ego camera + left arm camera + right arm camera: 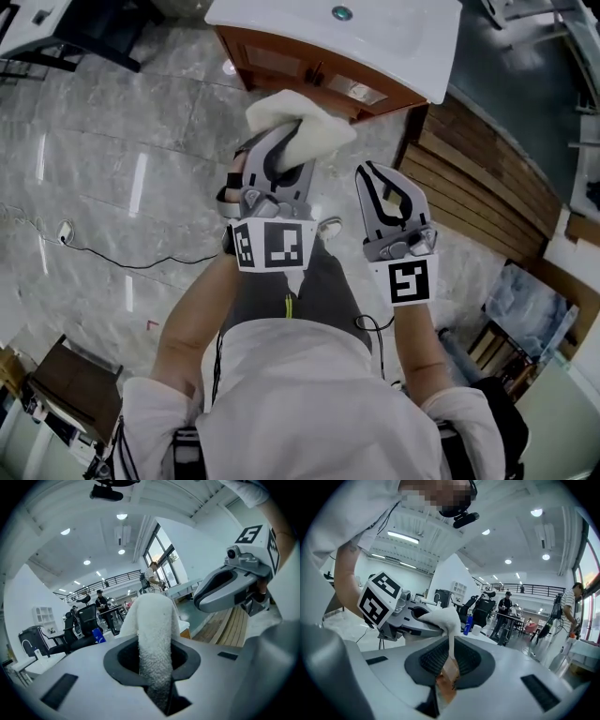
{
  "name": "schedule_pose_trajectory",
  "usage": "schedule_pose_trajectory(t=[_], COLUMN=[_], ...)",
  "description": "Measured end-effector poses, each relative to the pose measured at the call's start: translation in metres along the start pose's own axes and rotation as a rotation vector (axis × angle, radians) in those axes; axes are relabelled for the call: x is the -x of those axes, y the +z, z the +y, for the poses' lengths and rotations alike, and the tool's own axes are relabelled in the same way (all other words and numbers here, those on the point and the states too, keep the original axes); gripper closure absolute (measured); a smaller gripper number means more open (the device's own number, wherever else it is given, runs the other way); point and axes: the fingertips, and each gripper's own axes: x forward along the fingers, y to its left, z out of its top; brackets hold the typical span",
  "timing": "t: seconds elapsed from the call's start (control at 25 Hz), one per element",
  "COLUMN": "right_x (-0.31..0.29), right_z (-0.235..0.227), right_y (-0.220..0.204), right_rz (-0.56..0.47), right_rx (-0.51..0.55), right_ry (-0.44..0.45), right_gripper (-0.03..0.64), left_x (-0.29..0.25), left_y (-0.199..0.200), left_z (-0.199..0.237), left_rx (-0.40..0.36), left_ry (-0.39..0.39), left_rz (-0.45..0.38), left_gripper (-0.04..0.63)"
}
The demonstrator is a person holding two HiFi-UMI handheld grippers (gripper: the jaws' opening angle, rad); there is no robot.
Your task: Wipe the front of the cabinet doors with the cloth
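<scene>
A white fluffy cloth bulges out of my left gripper, which is shut on it and held in front of my body. In the left gripper view the cloth stands up between the closed jaws of the left gripper. The cabinet doors are orange-brown wood and sit under a white sink top, below and ahead of both grippers. My right gripper hangs just right of the left one, shut, holding nothing. The right gripper view shows the cloth ahead of the right gripper.
The floor is grey marble, with a thin cable on it at the left. Wooden slats run along the right of the cabinet. Office chairs, desks and people are far off in the room.
</scene>
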Motion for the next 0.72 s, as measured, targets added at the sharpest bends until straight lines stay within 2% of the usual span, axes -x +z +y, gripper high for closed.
schedule_pose_trajectory(t=[0.44,0.72], right_x=[0.028,0.051], right_z=[-0.013,-0.034], right_y=[0.052,0.096], right_rz=[-0.056,-0.098], right_rx=[-0.039,-0.015], right_ry=[-0.025,-0.063], right_gripper=[0.558,0.558], left_x=[0.029,0.057], left_y=[0.066,0.109], left_z=[0.012,0.033], left_rx=[0.002,-0.019], left_ry=[0.004,0.032], left_rz=[-0.038,-0.071], left_gripper=[0.503,0.503])
